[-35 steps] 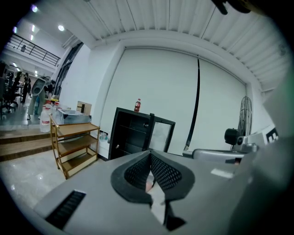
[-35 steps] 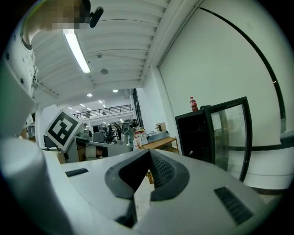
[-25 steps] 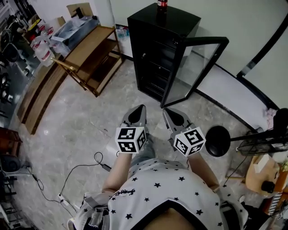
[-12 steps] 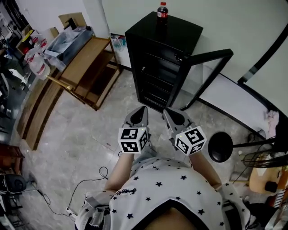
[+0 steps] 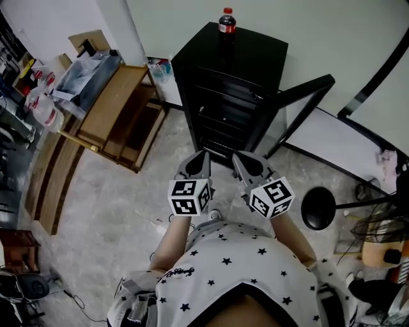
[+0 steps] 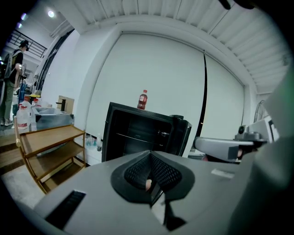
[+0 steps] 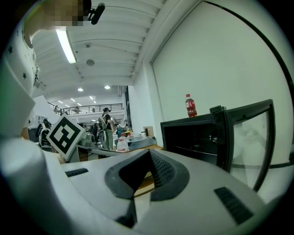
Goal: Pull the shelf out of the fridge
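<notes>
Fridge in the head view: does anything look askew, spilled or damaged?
Nothing stands out. The fridge stands square against the wall with its door open, and a bottle stands upright on top.

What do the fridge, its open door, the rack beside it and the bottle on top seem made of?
Fridge: probably painted metal, black, dull sheen.
Door: clear glass pane in a black frame; the wall shows through.
Rack: wood by its light brown boards, matte.
Bottle: likely clear plastic, red cap and label, dark drink.
</notes>
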`<state>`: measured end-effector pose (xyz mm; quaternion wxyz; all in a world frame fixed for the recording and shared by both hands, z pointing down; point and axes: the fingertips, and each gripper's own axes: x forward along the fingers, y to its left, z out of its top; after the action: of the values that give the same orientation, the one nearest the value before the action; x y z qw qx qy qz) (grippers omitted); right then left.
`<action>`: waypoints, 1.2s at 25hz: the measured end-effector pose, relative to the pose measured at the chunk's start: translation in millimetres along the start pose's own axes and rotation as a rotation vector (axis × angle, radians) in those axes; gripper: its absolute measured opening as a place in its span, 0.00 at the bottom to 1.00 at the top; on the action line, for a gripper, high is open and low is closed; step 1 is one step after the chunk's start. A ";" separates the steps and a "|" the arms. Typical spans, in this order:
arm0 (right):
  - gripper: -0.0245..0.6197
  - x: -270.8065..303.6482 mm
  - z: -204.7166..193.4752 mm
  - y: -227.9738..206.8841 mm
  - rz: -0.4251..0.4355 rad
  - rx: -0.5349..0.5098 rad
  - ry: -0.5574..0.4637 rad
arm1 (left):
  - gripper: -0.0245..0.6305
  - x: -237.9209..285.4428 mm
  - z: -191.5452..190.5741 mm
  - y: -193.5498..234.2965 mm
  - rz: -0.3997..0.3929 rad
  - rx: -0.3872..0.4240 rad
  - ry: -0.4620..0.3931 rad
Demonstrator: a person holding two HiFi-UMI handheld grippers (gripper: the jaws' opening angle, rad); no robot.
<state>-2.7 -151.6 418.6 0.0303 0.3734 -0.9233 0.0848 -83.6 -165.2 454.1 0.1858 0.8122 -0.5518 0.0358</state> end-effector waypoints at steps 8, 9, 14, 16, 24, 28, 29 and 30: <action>0.03 41.2 1.7 -15.7 -0.045 0.004 0.006 | 0.05 37.5 9.7 30.3 -0.050 0.002 0.028; 0.03 44.7 1.4 -17.5 -0.049 0.005 0.007 | 0.05 42.0 10.0 32.8 -0.056 0.000 0.030; 0.03 55.4 -0.5 -27.4 -0.078 0.013 0.011 | 0.05 63.0 11.0 38.2 -0.084 0.000 0.038; 0.03 56.3 -2.2 -30.4 -0.089 0.017 0.015 | 0.05 69.3 10.7 40.1 -0.085 -0.003 0.039; 0.03 57.5 -8.0 -53.4 -0.120 0.023 0.032 | 0.05 109.0 14.2 52.2 -0.076 -0.064 0.011; 0.03 60.8 -6.5 -62.8 -0.101 0.012 0.032 | 0.05 129.5 18.3 52.9 -0.084 -0.100 -0.016; 0.03 60.6 -5.3 -65.3 -0.096 0.008 0.032 | 0.05 134.5 18.7 52.2 -0.088 -0.119 -0.021; 0.03 60.3 -4.2 -68.1 -0.093 0.006 0.031 | 0.05 139.8 18.9 51.6 -0.092 -0.142 -0.026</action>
<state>1.2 -240.3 439.0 0.0473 0.4145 -0.9041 0.0921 -79.0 -311.8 486.9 0.2371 0.8219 -0.5174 -0.0224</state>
